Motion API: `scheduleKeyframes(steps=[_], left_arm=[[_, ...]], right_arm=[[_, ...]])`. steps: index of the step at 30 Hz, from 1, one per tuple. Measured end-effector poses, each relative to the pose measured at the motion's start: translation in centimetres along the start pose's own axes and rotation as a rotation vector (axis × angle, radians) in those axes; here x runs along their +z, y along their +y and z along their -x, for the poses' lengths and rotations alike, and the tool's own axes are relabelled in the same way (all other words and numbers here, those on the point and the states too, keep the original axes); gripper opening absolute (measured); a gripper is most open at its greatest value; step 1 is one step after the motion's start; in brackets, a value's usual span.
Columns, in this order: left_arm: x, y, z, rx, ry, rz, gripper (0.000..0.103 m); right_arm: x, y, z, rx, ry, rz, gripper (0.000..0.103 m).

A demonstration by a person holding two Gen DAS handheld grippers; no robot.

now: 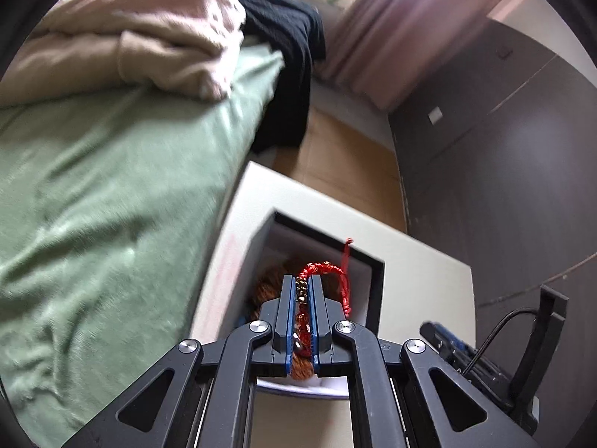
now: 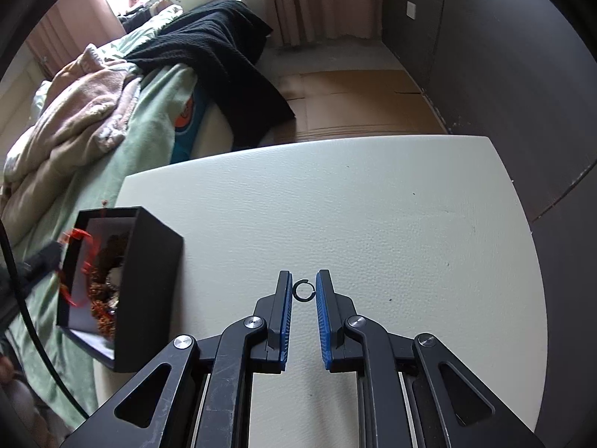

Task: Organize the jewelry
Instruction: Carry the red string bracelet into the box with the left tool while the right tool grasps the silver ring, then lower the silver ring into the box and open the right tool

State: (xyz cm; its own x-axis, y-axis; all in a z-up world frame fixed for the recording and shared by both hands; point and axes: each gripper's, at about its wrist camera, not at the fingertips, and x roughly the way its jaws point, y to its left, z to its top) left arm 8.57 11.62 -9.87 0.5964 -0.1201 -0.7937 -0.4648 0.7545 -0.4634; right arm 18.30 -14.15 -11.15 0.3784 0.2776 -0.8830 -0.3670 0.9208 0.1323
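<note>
— Holding a red cord bracelet, the left gripper has its fingers nearly closed on the beaded part, right over the open black box at the table's left edge. More beaded pieces lie inside already.

— And the right gripper?

— Its fingers stand narrow around a small dark ring on the white table. The right pad seems to touch the ring; the left shows a sliver of gap, so I can't tell whether it is truly pinched.

— How will these handle?

— The bracelet is likely light and limp: the cord droops and its loose tail sticks up past the box rim, so gripping the stiffer beaded run looks sound. The ring should be light, hard and slippery, apt to skid or flip. I'd squeeze across its outer edge.

— Orientation?

— The bracelet's beaded length runs along the fingers, pointing away from the camera into the box. The ring lies flat, with no long axis, and a small split faces the far side.
</note>
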Motion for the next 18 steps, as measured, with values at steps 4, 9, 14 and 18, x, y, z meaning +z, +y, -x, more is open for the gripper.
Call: scheduleKeyframes(steps=[4,9,14,18], left_arm=[[0.0,0.2,-0.2,-0.024,0.022,0.005,0.010],[0.0,0.6,0.3,-0.038,0.003,0.025,0.052],[0.3,0.7,1.6,-0.018,-0.044,0.034,0.053],[0.8,1.5,2.4,-0.018,-0.076,0.067,0.053]], right_arm=[[0.4,0.4,0.7,0.037,-0.020,-0.016,0.014],[0.4,0.8,2.2,0.103,-0.061,-0.022,0.014],[0.4,1.9,3.5,0.190,-0.102,-0.021,0.014],[0.7,3.1,4.2,0.274,-0.132,-0.026,0.014]])
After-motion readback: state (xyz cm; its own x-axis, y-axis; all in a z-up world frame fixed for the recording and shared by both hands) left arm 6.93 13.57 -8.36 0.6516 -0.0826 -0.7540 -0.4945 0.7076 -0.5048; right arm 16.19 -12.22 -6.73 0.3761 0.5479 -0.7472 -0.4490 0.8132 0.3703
